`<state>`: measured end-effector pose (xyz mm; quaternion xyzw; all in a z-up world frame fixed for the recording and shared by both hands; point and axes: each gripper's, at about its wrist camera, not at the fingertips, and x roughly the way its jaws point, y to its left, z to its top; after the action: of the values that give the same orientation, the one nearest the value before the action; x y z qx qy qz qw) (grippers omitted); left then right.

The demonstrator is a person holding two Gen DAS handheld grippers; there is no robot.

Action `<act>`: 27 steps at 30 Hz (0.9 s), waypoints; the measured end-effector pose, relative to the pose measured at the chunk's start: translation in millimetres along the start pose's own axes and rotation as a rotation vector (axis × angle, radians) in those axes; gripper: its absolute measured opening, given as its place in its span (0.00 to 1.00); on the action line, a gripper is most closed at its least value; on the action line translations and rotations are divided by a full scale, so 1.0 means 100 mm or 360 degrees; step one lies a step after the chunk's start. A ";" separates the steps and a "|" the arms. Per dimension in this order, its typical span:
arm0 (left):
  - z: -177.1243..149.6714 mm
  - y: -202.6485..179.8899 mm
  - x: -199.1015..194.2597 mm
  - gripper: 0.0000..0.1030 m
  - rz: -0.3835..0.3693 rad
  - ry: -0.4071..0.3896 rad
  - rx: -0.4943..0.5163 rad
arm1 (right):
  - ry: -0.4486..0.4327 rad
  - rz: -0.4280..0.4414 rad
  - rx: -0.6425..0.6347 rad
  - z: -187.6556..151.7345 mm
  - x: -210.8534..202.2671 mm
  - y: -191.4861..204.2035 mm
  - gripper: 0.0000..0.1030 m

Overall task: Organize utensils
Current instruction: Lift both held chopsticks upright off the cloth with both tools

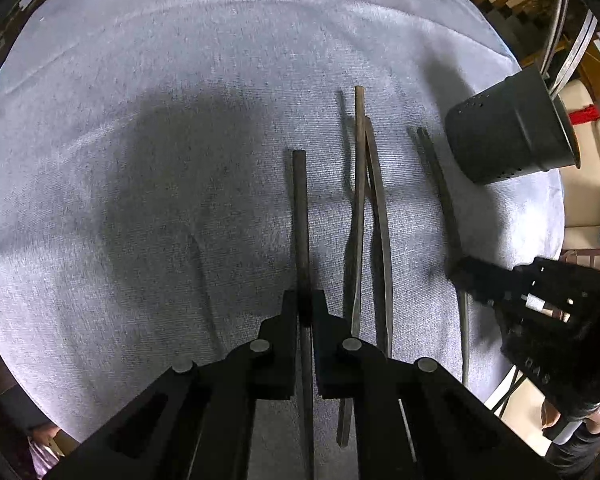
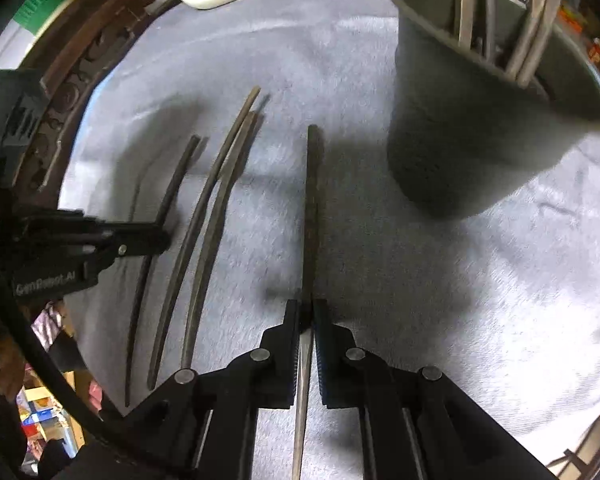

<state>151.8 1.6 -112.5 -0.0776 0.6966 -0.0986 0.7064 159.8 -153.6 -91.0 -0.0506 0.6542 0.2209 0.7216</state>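
Between the left gripper's (image 1: 306,312) pressed-together fingers, pinched one dark chopstick (image 1: 300,208); likewise a second chopstick (image 2: 312,208) in the right gripper (image 2: 307,316), apparently bound for the dark holder (image 2: 480,128) ahead and right. Left two more (image 2: 208,220) flat between the tools.

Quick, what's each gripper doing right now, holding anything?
Left gripper: shut on a dark chopstick lying on the grey cloth.
Right gripper: shut on another chopstick, nearest the utensil holder.
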 end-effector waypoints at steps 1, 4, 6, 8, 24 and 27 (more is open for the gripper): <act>0.03 -0.01 0.01 0.07 0.0002 0.0003 0.0007 | 0.0000 -0.0018 0.0014 0.03 0.00 0.00 0.10; 0.10 0.01 0.03 0.07 -0.0019 0.0004 0.0007 | -0.0003 -0.0041 0.0050 0.12 0.03 0.00 0.10; 0.12 0.03 0.03 0.07 -0.0036 -0.0012 0.0030 | 0.0004 -0.0101 0.0004 0.16 0.05 0.06 0.09; 0.10 0.11 0.02 0.06 -0.0058 -0.0033 0.0039 | 0.0017 -0.0142 -0.0039 0.18 0.06 0.14 0.08; -0.48 0.53 -1.27 0.06 -0.0116 -0.1118 -0.0232 | -0.1162 -0.0041 0.0276 -0.74 -1.08 0.15 0.06; -0.55 0.44 -1.27 0.06 -0.0007 -0.1285 -0.0231 | -0.1406 -0.0172 0.0330 -0.93 -1.14 0.09 0.06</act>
<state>97.1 77.1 -0.9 -0.1612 0.3685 -0.0124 0.9155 65.1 -208.6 8.2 0.0869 0.2988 0.1167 0.9432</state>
